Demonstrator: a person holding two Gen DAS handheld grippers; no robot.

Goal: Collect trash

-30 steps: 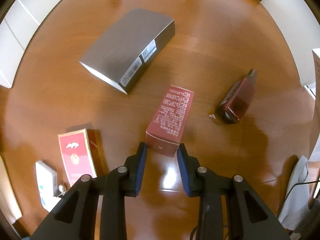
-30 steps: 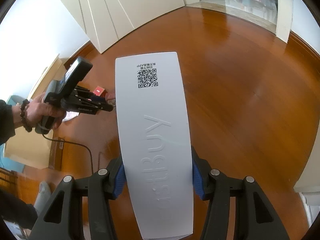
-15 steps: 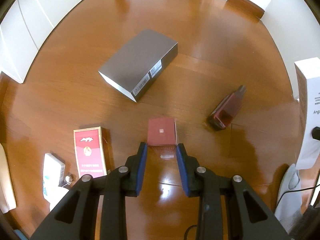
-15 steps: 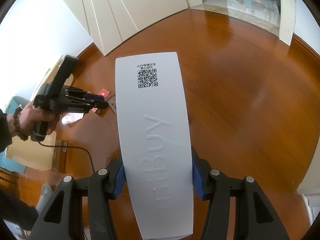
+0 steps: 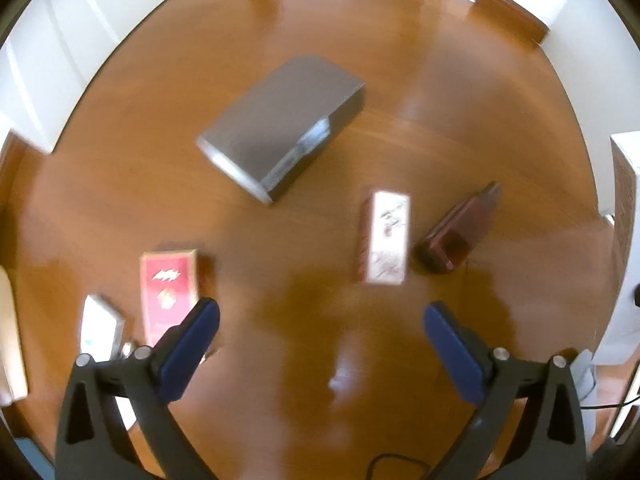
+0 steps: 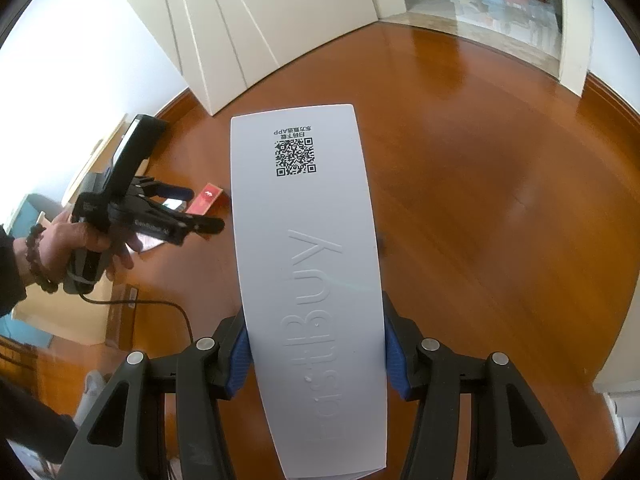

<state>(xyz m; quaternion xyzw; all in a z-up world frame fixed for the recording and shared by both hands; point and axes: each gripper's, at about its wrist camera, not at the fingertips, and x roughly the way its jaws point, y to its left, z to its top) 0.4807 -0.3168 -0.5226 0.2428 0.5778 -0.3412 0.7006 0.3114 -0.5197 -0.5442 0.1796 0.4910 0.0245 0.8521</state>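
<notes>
Two blue-padded fingers of the left gripper (image 5: 322, 312) spread wide, nothing between them, hanging above glossy brown wooden floor (image 5: 460, 80). Just ahead and right of the tips: narrow red carton with a white printed face (image 5: 386, 238), lying flat. Right of that, close by: dark maroon box (image 5: 456, 236), tipped on its side. Far ahead, slightly left: large flat grey cardboard box (image 5: 280, 128). Beside the left finger: red cigarette pack (image 5: 168, 288), and further left a small white-and-teal pack (image 5: 100, 326) (blurred, details unreadable). Right gripper (image 6: 316, 350) pinched on long white "FastBuy" box with a QR code (image 6: 308, 272), jutting forward past the fingers. Left of it, the person's hand (image 6: 68, 248) around the other tool.
</notes>
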